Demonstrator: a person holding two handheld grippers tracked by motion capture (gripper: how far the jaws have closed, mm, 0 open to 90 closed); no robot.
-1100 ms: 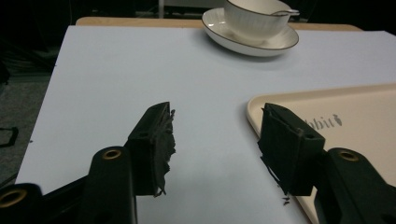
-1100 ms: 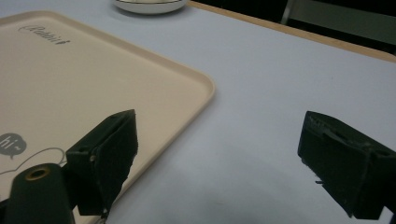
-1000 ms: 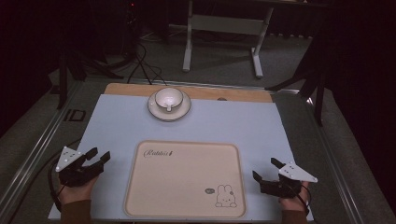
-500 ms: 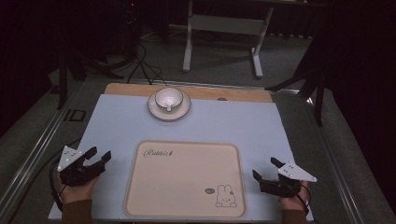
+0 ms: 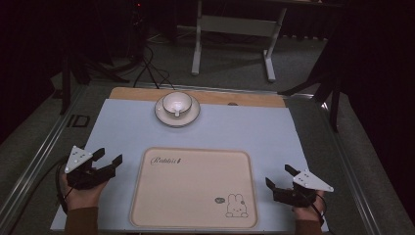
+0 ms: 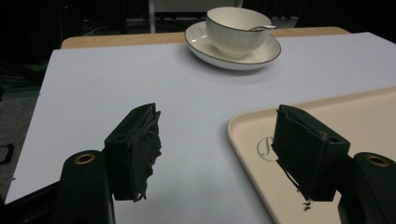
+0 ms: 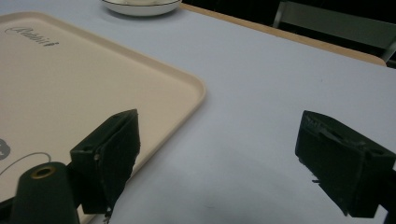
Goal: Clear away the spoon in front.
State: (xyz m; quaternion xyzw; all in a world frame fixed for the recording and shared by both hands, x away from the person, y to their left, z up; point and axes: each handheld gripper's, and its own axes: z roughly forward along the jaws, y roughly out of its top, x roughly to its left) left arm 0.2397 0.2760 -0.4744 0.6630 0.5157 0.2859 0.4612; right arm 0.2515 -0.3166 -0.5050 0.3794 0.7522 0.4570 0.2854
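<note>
Left gripper (image 5: 107, 158), jaws spread wide and holding nothing, sits at 9 o'clock of the cream tray (image 5: 193, 188), just beside its left rim. Right gripper (image 5: 278, 177), also gaping and empty, sits at 3 o'clock of it. The cup (image 5: 176, 104) on its saucer (image 5: 177, 116) stands at 12 o'clock, well apart from both.

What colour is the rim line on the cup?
A thin dark line on the white cup; it shows best in the left gripper view.

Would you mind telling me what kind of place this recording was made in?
Probably a lab or studio recording bench, not a dining room: dark surroundings, cables on the floor, and a mat-covered table holding just a tray and cup.
</note>
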